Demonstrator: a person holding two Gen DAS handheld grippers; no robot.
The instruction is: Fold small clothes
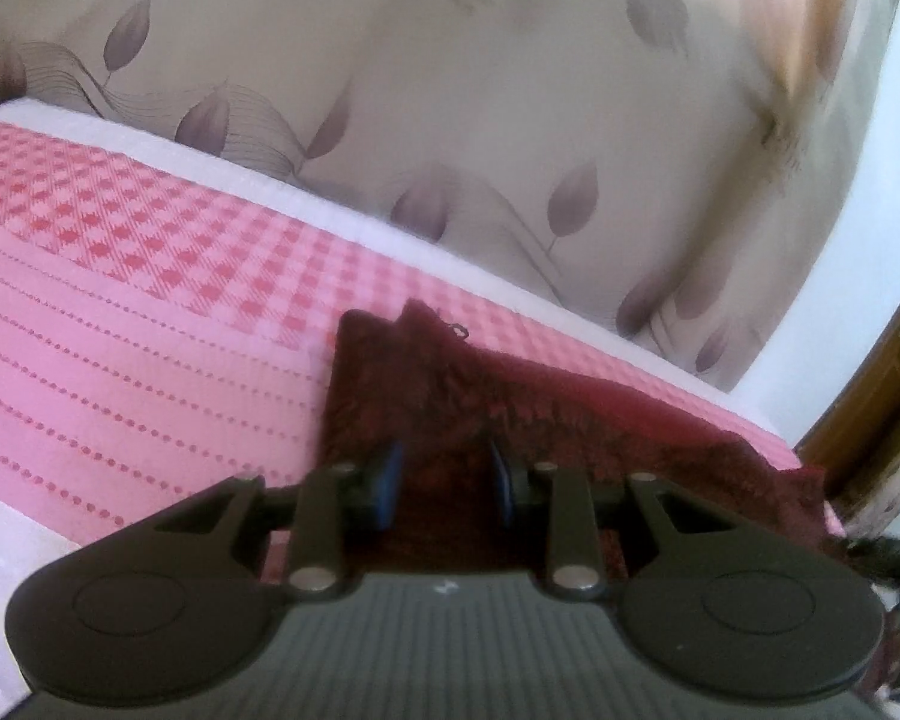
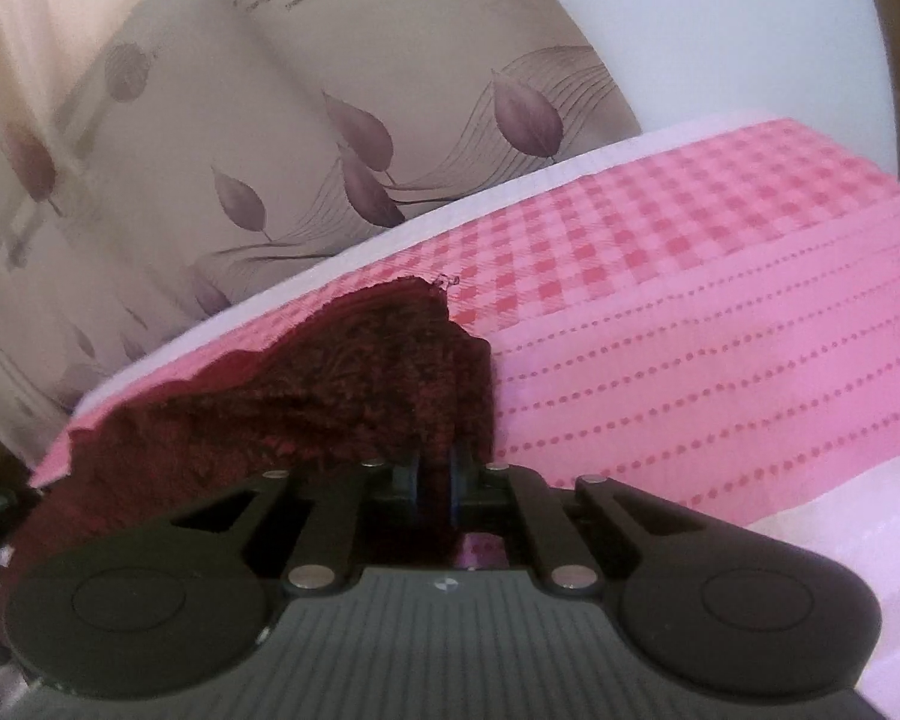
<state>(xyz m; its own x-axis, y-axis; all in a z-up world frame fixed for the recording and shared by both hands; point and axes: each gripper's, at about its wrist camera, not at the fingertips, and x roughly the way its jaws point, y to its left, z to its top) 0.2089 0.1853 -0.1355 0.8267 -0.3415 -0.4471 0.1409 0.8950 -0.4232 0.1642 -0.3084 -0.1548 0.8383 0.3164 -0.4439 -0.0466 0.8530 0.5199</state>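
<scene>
Both my grippers are at the near edge of a dark red garment on the pink bed cover.

My biggest worry is the right gripper (image 2: 435,480): its jaws are nearly together and pinch only a thin gathered bit of the dark red garment (image 2: 342,396), so I judge a quick lift could pull the fuzzy knit free. My left gripper (image 1: 447,480) has its blue pads (image 1: 393,480) partly spread with cloth lying between them; I cannot tell whether they actually press on it, and an uneven hold would skew the fold. The garment looks thick, nubby and limp, bunched into a peak with a loose thread at its far corner. It lies on the pink bed cover (image 1: 150,312), woven in checks and dotted stripes, which could drag along.
</scene>
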